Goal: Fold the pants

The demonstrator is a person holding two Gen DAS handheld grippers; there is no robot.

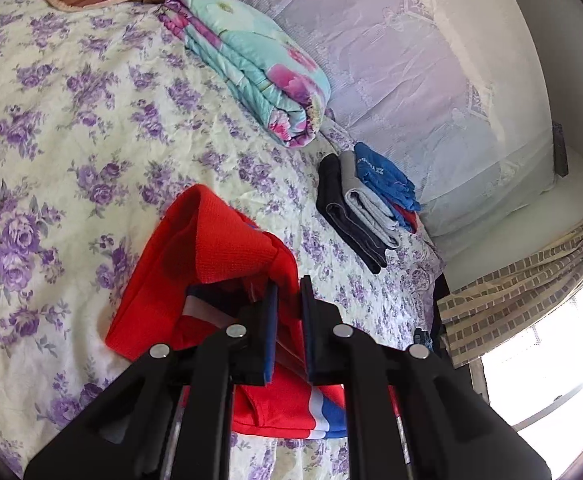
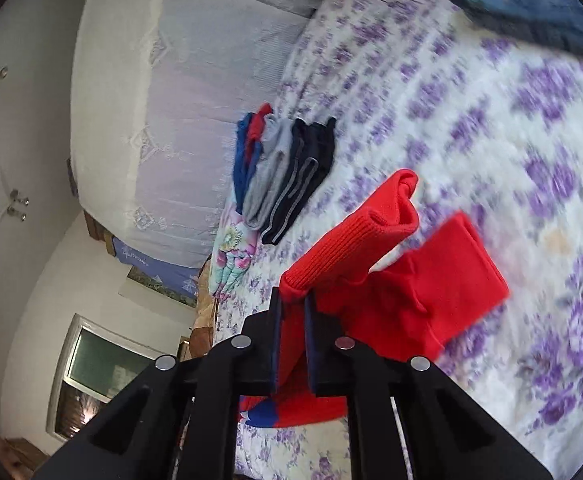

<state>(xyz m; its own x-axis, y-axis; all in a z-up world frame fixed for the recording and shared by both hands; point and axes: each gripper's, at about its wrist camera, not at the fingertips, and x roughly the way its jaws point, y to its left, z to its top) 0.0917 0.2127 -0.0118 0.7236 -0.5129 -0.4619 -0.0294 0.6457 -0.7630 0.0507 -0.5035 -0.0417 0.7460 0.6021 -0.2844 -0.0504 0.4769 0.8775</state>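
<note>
Pants [image 2: 391,280] pinched by both grippers, ribbed cuffs pointing away.

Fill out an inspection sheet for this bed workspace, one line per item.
Surface: bed sheet, cream with purple flowers, wrinkled.
Job's things: red pants, with blue and white stripes, partly lifted off the sheet.
Clutter: folded clothes stack in black, grey, blue; folded floral quilt; denim garment at the far edge.
Grippers: left tongs shut on red pants; right tongs shut on the ribbed cuff.
Cables: nothing seen.
Surroundings: lace-covered pillows, checked curtain, bright window.
</note>
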